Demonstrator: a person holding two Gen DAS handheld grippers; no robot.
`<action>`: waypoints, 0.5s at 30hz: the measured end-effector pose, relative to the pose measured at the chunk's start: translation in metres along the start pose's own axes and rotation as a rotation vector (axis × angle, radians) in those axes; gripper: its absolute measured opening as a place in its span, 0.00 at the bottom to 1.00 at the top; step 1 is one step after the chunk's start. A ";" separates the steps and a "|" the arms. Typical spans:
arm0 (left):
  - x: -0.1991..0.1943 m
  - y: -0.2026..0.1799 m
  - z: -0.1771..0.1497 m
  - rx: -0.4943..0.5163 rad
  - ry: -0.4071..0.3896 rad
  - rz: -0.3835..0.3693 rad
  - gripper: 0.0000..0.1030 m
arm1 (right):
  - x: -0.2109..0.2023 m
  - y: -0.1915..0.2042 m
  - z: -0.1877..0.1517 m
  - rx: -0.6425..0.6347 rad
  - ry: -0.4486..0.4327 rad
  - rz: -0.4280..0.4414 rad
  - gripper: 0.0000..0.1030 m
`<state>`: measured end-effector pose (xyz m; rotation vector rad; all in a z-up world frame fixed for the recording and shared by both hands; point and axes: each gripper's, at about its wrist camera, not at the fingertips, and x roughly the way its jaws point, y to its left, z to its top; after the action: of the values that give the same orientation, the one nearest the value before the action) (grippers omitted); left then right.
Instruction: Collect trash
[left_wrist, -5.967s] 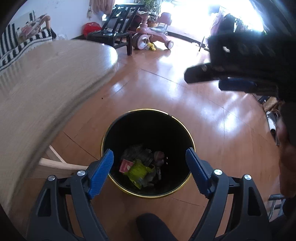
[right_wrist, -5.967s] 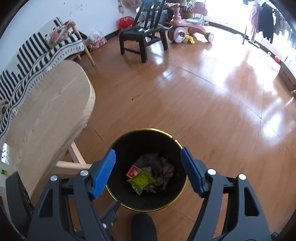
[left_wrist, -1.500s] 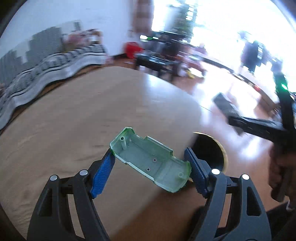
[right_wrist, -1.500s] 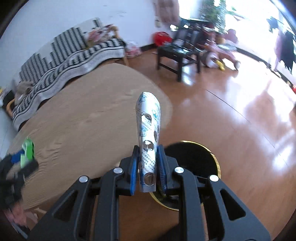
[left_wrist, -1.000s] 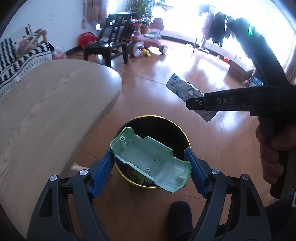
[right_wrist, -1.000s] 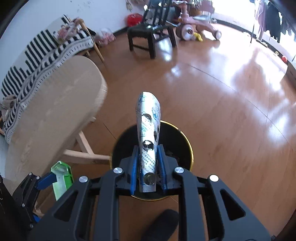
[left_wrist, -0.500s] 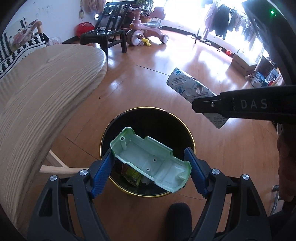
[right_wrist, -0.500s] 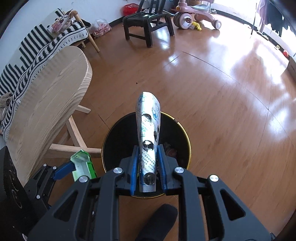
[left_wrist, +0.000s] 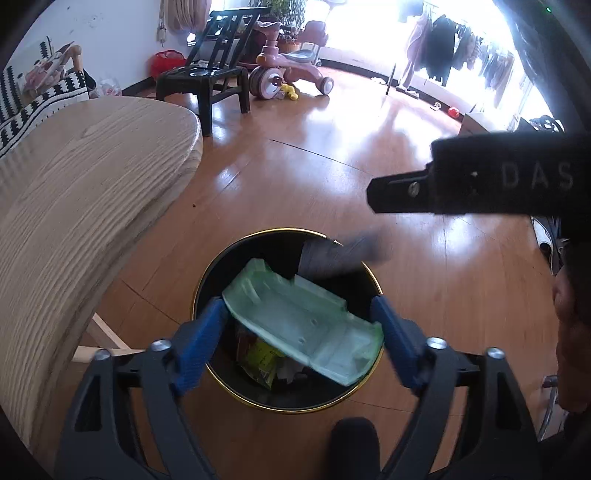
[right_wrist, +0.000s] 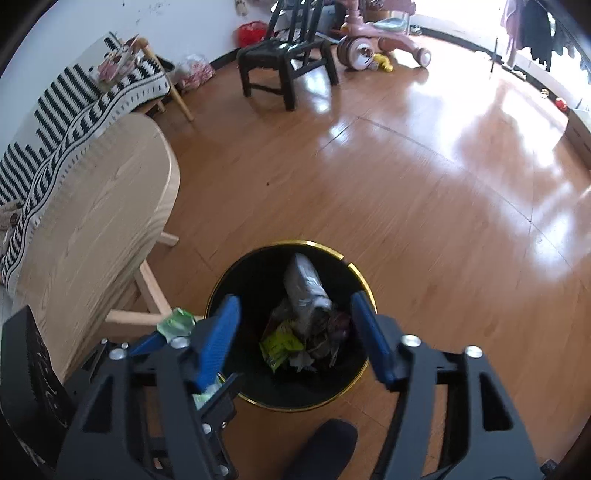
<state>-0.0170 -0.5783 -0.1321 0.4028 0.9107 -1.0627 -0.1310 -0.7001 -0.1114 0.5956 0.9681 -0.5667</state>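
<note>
Risking first a snag at the bin (left_wrist: 273, 232): dropping the green plastic shell (left_wrist: 295, 321) while lying long and tilted across the mouth, and so possibly bridging the gold rim or tipping out onto the floor instead of going down. Risking also a collision inside, with the silver foil pack (right_wrist: 304, 284) falling into the same opening at the same moment and landing under or against the shell. Crowding both tools over one small mouth too, so possibly knocking the rim and pushing the bin aside.

Holding the left gripper (left_wrist: 297, 304) with jaws apart, having just been opening wider. Keeping the shell between the blue pads, its ends just beside them, apparently not pinching it, though not being sure about a last touch at the right end. Hanging directly above the bin, over the wrappers (left_wrist: 264, 356) at the bottom.

Holding the right gripper (right_wrist: 295, 297) with jaws well apart as well, having just been opening, and clamping nothing. Seeing the foil pack beyond the fingertips, inside the rim, standing tilted above the wrappers.
</note>
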 end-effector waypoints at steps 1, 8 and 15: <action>-0.002 0.000 0.000 0.000 -0.007 0.002 0.85 | -0.001 -0.001 0.001 0.012 -0.002 0.003 0.62; -0.014 -0.003 0.002 0.015 -0.019 0.007 0.89 | -0.017 0.000 0.008 0.041 -0.047 0.012 0.68; -0.073 0.022 -0.004 -0.009 -0.058 0.024 0.90 | -0.054 0.041 0.021 -0.003 -0.154 0.065 0.80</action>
<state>-0.0125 -0.5236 -0.0792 0.3727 0.8566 -1.0427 -0.1156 -0.6761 -0.0465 0.5696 0.8015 -0.5453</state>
